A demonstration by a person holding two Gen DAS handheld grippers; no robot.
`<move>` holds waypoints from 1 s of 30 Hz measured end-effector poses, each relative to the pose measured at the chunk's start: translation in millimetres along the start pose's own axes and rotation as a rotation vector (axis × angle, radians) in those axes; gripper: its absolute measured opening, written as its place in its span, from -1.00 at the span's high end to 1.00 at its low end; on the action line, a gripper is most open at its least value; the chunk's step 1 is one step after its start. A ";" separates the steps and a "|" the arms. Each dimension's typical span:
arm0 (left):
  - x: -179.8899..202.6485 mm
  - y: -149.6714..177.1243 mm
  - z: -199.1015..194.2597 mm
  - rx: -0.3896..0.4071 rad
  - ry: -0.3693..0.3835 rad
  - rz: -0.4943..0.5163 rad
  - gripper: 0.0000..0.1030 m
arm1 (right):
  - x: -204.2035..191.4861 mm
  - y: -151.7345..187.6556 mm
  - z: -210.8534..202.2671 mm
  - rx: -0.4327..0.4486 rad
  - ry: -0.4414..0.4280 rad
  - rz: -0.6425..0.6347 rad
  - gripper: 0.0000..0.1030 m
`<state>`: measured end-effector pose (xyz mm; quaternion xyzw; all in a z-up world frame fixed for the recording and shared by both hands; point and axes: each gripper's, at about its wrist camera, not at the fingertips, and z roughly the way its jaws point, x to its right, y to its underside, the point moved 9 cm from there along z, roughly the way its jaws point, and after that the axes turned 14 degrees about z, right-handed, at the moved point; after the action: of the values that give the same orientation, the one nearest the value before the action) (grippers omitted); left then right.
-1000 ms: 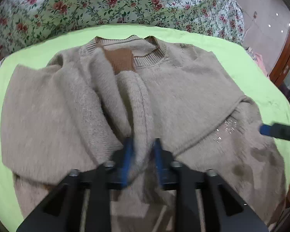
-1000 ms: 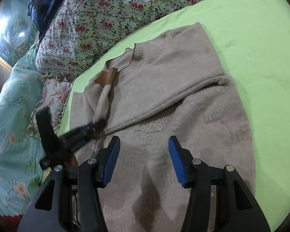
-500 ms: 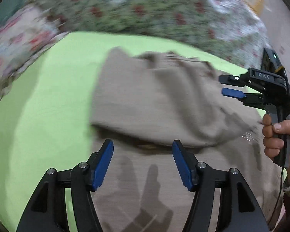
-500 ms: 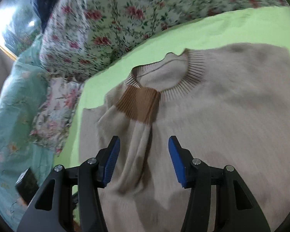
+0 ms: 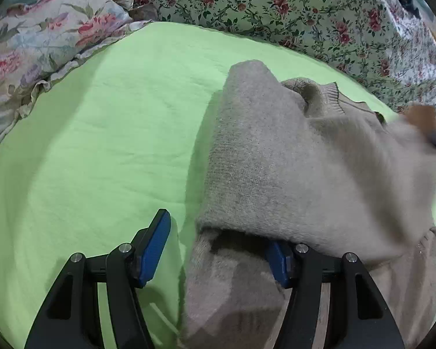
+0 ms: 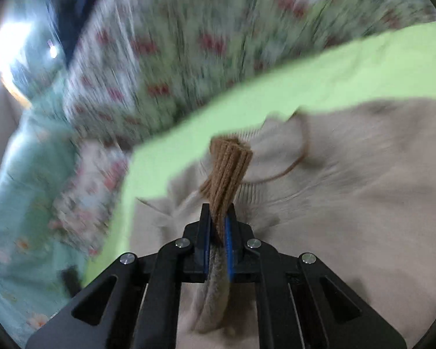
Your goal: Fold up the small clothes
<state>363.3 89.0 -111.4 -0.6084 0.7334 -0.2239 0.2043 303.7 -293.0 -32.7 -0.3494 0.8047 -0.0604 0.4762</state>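
Lime-green bedsheet [image 5: 101, 133] fills the ground ahead of both tools, with a flowered quilt [image 5: 276, 5] heaped beyond it, and on the sheet lies the fuzzy beige knitted sweater [image 5: 290, 160], partway through its fold. One side panel is already turned in over the body, its folded edge running straight away from the left gripper [image 5: 218, 250] toward the ribbed neckline. That left tool has its jaws spread, pinching nothing: one blue pad hangs over bare sheet, the other is tucked under the folded layer's near edge. Over on the other side, the right gripper [image 6: 218, 226] has its jaws pressed together on the brown ribbed cuff [image 6: 229, 168] of the beige sleeve (cuff standing up past the fingertips, sleeve trailing back beneath them). So one side looks done; the sleeve wants laying across, and the bottom-to-collar fold is not yet made. Long axis runs from hem, near the jaws, out to the neckline, far from them.
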 end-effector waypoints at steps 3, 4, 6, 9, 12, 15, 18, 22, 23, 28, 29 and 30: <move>-2.1 0.7 1.6 -0.009 -0.071 -0.016 -0.20 | 24.1 -12.5 -59.1 0.138 0.042 0.016 0.81; -2.5 2.0 0.6 -0.006 -0.072 -0.029 -0.20 | 41.0 -15.2 -77.0 0.182 0.076 0.029 0.81; -1.8 5.8 -2.3 -0.004 -0.072 -0.053 -0.24 | 63.8 -15.7 -90.0 0.203 0.102 0.066 0.81; -1.4 10.5 -5.3 -0.002 -0.107 -0.058 -0.24 | 101.6 -5.7 -86.9 0.170 0.165 0.114 0.81; -6.5 19.4 -11.3 -0.001 -0.089 -0.095 -0.24 | 124.7 5.4 -78.9 0.119 0.238 0.138 0.81; -10.3 21.1 -12.3 0.012 -0.075 -0.112 -0.24 | 136.7 20.0 -79.5 0.078 0.280 0.138 0.81; -11.2 22.1 -11.7 0.024 -0.078 -0.109 -0.24 | 147.0 37.0 -89.1 0.060 0.343 0.142 0.72; -9.9 23.3 -12.6 0.047 -0.071 -0.106 -0.27 | 133.1 42.2 -120.6 0.119 0.392 0.104 0.62; -9.1 24.1 -13.1 0.054 -0.068 -0.105 -0.31 | 118.4 40.9 -124.7 0.131 0.363 0.074 0.52; -8.3 25.0 -11.6 0.063 -0.063 -0.113 -0.36 | 7.4 40.2 -67.4 -0.055 0.102 -0.137 -0.38; -10.5 25.8 -12.3 0.071 -0.057 -0.127 -0.36 | -20.6 44.8 -39.7 -0.142 0.032 -0.185 -0.44; -12.5 26.5 -13.0 0.079 -0.054 -0.139 -0.37 | -37.8 48.8 -20.1 -0.194 -0.002 -0.214 -0.48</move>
<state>336.8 106.6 -115.7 -0.6552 0.6743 -0.2497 0.2316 274.3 -237.8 -15.4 -0.4777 0.7643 -0.0325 0.4321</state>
